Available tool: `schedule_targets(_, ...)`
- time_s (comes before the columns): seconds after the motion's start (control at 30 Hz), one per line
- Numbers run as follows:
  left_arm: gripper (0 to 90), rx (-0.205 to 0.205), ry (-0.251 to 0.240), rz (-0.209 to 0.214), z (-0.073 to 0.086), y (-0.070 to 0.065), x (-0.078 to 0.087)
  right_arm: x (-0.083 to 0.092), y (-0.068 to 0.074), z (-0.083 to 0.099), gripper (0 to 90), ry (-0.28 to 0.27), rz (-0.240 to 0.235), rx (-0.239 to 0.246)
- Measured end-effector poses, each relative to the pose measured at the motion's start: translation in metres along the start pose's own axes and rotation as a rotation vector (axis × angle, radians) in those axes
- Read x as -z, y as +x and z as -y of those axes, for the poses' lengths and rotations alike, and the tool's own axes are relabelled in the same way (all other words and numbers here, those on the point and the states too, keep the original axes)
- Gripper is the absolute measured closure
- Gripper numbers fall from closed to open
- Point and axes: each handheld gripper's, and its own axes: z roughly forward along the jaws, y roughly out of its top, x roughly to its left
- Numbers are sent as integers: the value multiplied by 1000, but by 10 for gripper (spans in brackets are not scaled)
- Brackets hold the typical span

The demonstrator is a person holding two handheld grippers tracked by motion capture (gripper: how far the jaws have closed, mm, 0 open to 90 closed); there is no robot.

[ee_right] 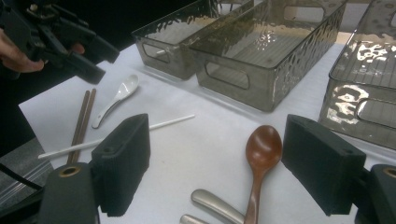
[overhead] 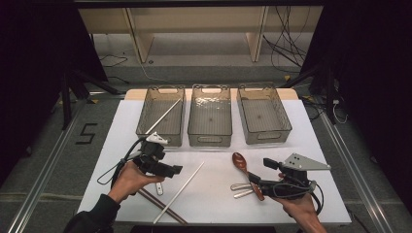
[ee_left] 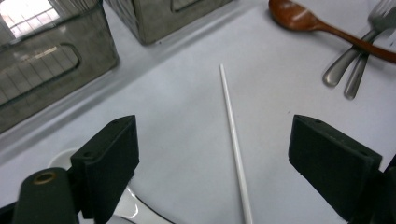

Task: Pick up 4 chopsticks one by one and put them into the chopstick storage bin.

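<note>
The white spoon (ee_left: 126, 205) lies half hidden under the left tongs' (ee_left: 215, 163) jaw, perhaps bowl-first.

A white table (overhead: 311, 145) stands on grey floor (overhead: 48, 165), marked with a black 5 (overhead: 86, 133); beyond, a pale wooden shelf unit (overhead: 194, 24); loose cables (overhead: 286, 43) trail; dark surroundings either side.

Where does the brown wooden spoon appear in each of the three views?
High view: wooden spoon lies right of centre, just left of the right hand-held gripper.
Left gripper view: top right corner, crossing metal handles.
Right gripper view: bottom centre, between the jaws.
Shared landmark: the white chopstick.
</note>
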Motion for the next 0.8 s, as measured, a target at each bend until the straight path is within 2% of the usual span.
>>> schedule_targets(0.27, 156, -15, 42, -5, 5, -4, -4, 0, 0, 0, 246, 3, -1, 1)
schedule_targets(0.3, 156, -6, 41, -1, 6, -5, -5, 0, 0, 0, 246, 4, 0, 0)
schedule_targets(0.33, 156, -9, 49, 8, 7, -5, -5, -1, -1, 0, 246, 6, 0, 2)
schedule_targets(0.8, 172, -61, 142, -1, 20, -21, -16, -1, 0, 0, 246, 4, 1, 5)
